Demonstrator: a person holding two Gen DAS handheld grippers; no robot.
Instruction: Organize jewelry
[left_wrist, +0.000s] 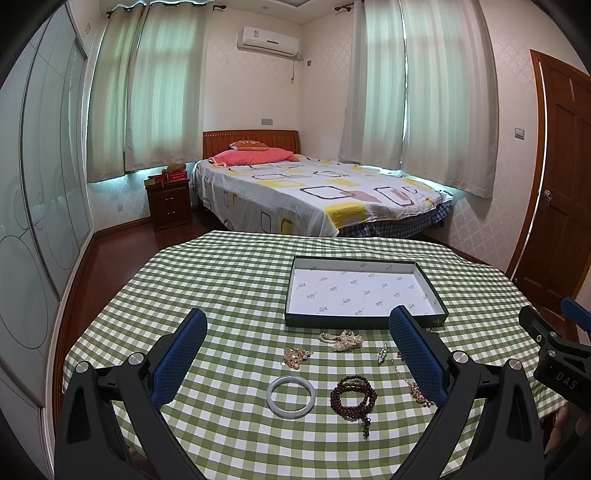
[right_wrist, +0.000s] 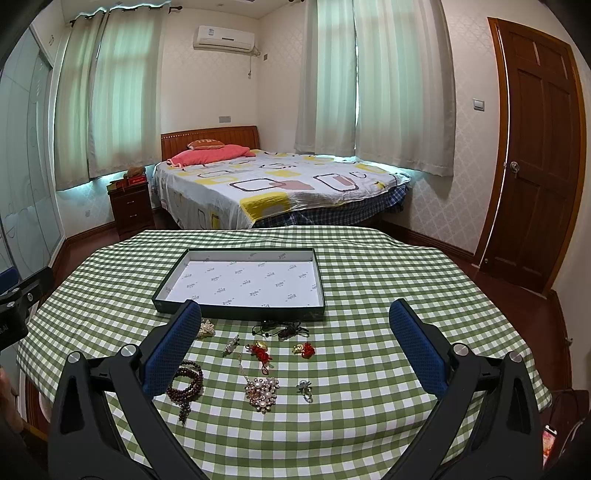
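- A bedroom: a table (right_wrist: 369, 258) under a green-and-white checked cloth stands in front, with a bed (right_wrist: 280, 188) behind it, curtained windows beyond, and a brown door (right_wrist: 539, 155) at the right.
- Nearest, the left gripper (left_wrist: 295, 328) hangs above the near edge of the table with its blue-padded jaws spread wide and nothing between them.
- The right gripper (right_wrist: 291, 321) is held the same way, released and empty, beside the left one.
- On the cloth closest to the near edge lie a pale bangle (left_wrist: 290, 396), flat, and just right of it a coil of dark red beads (left_wrist: 352, 395) with a small tassel trailing toward the near side.
- Right of the beads sits a floral pearl brooch (right_wrist: 261, 392) on a thin chain, and right of that a small ring (right_wrist: 305, 388).
- A little farther in, a gold-toned chain heap (left_wrist: 294, 356) lies on the left; a small silver clip (right_wrist: 230, 344) and two red knotted charms (right_wrist: 260, 352) (right_wrist: 304, 350) lie toward the right.
- Farther still, a pearl bracelet pile (left_wrist: 341, 339) rests just short of the box, with a black cord piece (right_wrist: 280, 329) to its right.
- Beyond all the jewelry, a shallow dark-sided box (right_wrist: 236, 308) with a white printed lining lies open in the middle of the table, holding nothing.
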